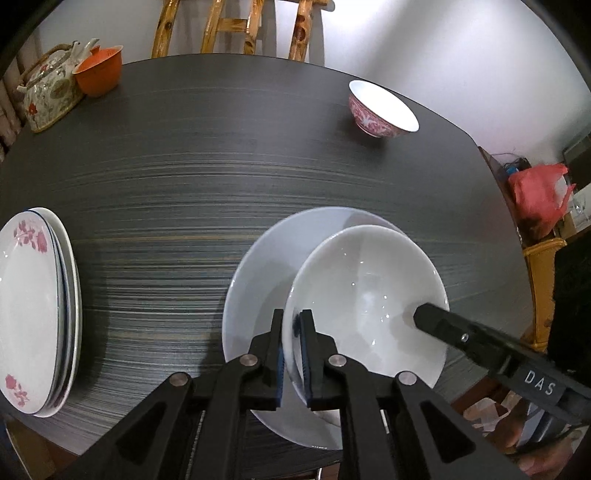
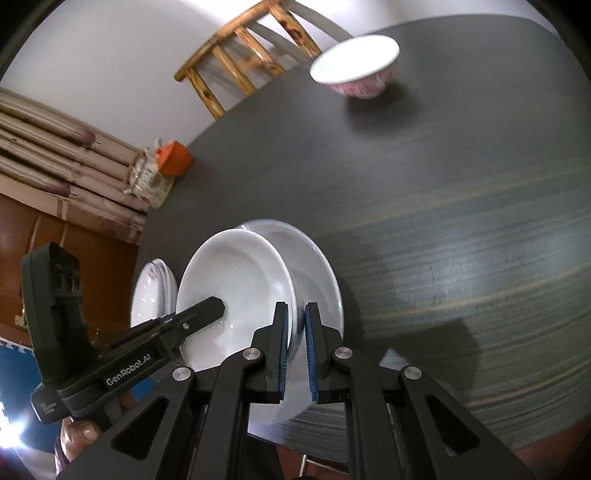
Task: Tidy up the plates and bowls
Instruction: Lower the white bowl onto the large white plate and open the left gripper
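Observation:
A plain white bowl (image 1: pixel 369 291) sits over a larger white plate (image 1: pixel 255 273) near the table's front edge; I cannot tell whether they touch. My left gripper (image 1: pixel 291 325) is shut on the bowl's left rim. My right gripper (image 2: pixel 296 325) is shut on the opposite rim of the bowl (image 2: pixel 236 288), with the plate (image 2: pixel 321 273) showing behind it. Each gripper has one finger inside the bowl, visible in the other's view. A pink-patterned bowl (image 1: pixel 380 107) stands alone at the far right of the table. A stack of rose-printed plates (image 1: pixel 29 314) lies at the left edge.
A floral teapot (image 1: pixel 48 88) and an orange cup (image 1: pixel 99 72) stand at the far left corner of the dark round table (image 1: pixel 184 184). A wooden chair (image 1: pixel 240 29) is behind the table. A red bag (image 1: pixel 539 192) lies off the table's right side.

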Demonstrator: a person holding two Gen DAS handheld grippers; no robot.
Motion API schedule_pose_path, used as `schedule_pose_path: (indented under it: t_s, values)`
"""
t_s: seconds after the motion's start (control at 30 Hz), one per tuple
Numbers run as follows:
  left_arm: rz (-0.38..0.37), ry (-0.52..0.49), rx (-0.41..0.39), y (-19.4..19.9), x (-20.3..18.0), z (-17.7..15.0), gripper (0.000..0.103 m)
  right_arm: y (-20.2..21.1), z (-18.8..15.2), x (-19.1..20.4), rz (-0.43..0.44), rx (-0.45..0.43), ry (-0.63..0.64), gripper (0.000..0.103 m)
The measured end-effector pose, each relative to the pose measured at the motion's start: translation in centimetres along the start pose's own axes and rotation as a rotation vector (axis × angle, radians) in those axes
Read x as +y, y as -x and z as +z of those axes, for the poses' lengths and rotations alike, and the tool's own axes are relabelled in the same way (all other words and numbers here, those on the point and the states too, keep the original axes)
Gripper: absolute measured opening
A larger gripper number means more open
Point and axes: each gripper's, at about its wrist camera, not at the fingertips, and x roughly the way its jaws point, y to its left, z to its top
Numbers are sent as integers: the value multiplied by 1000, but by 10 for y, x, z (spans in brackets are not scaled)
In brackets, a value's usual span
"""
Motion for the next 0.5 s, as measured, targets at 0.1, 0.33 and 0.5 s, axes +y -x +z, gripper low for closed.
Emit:
schedule_pose_path:
  t_s: [0.1, 0.33, 0.5]
  values:
    - [17, -11, -7, -1, -2, -3, 9, -1, -2, 5, -22, -6, 20, 10]
    - [55, -38, -34, -3, -3, -8, 11, -8, -2, 14, -64, -4, 68, 9]
    - [53, -42, -29, -1, -4, -9, 16, -13, -3, 18, -102, -2, 109, 9]
